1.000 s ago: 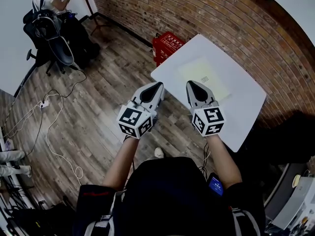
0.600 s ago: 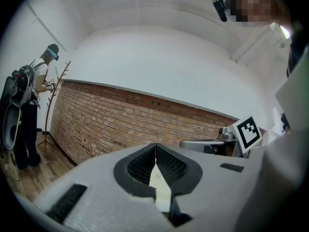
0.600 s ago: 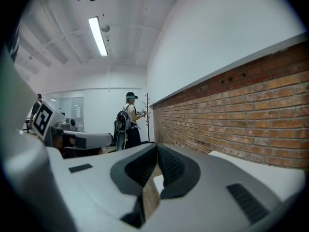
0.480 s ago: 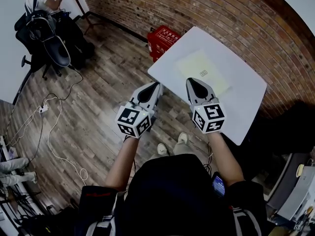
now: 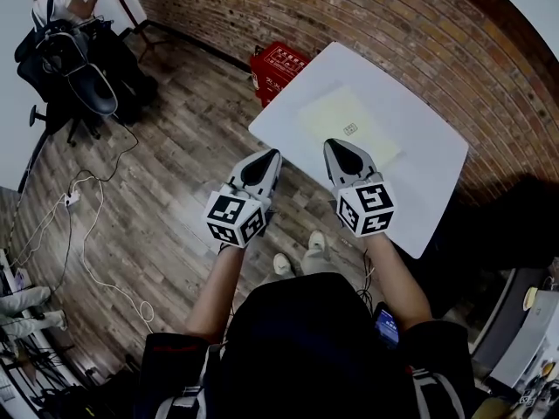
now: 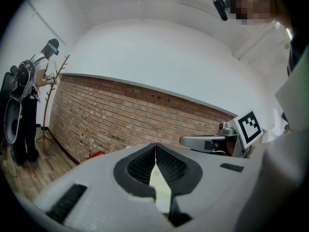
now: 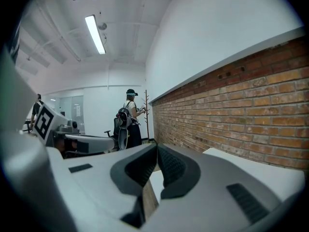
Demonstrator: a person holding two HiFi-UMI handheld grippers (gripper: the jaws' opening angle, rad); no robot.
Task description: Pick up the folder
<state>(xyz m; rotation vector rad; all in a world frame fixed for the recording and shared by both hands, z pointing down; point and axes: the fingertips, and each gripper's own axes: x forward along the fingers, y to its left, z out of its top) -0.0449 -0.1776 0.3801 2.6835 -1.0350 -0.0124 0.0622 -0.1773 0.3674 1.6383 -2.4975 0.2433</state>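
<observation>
Left claw (image 5: 272, 154): shut tight, empty, held over the wooden floor (image 5: 157, 199) just off the tabletop's near left edge.
Red plastic crate (image 5: 278, 66): on the floor at the tabletop's far left, near the brick wall (image 5: 367, 16).
Right claw (image 5: 331, 145): closed on nothing, above the tabletop, tips by the folder's near edge.
Pale yellow flat paper folder (image 5: 348, 122): flat on the tabletop's middle, small label on top, in neither claw.
White square tabletop (image 5: 428, 182): beside the brick wall.

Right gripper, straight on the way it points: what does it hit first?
Probably the pale yellow folder on the white table: the right gripper aims slightly down at it. Its height above the table is unclear.
</observation>
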